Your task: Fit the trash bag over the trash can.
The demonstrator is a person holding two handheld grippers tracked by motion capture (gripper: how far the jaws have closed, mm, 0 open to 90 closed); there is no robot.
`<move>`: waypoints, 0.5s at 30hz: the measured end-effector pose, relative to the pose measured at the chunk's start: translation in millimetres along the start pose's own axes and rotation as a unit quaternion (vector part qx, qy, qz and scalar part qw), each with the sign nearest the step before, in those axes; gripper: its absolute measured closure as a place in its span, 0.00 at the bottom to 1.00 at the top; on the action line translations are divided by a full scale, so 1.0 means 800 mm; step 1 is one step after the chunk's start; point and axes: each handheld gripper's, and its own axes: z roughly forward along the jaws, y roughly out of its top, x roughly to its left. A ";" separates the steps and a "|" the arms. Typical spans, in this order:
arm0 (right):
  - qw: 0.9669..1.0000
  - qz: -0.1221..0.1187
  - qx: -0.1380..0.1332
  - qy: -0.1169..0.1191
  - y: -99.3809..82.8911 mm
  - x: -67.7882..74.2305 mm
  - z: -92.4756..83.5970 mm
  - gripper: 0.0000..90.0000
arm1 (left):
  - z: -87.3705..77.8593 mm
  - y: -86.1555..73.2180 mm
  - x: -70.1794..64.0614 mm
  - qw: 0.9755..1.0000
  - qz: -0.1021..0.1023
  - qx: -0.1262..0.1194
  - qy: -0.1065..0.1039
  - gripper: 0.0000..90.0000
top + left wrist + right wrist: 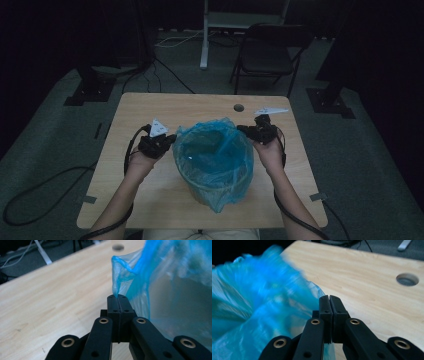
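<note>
A blue plastic bag [212, 155] lines a bin [210, 192] standing at the middle of the wooden table [135, 107], a little toward the person's edge. The bag's rim is spread open over the bin's mouth. At nine o'clock from the bag, the left gripper [170, 140] has its jaws pressed together on a fold of the blue film [117, 287]. At three o'clock, the right gripper [246, 129] is clamped on the opposite edge of the film [312, 295]. A round hole [239, 107] in the tabletop lies at twelve o'clock, beyond the bag.
</note>
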 end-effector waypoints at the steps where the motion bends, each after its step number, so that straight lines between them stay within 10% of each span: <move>1: 1.000 0.002 0.004 0.000 -0.003 -0.002 0.005 0.99 | 0.005 -0.004 0.000 1.000 -0.002 0.009 -0.004 1.00; 15: 0.998 0.054 0.042 -0.001 -0.059 -0.030 0.038 0.96 | 0.035 -0.061 0.004 0.998 -0.041 0.048 -0.023 0.99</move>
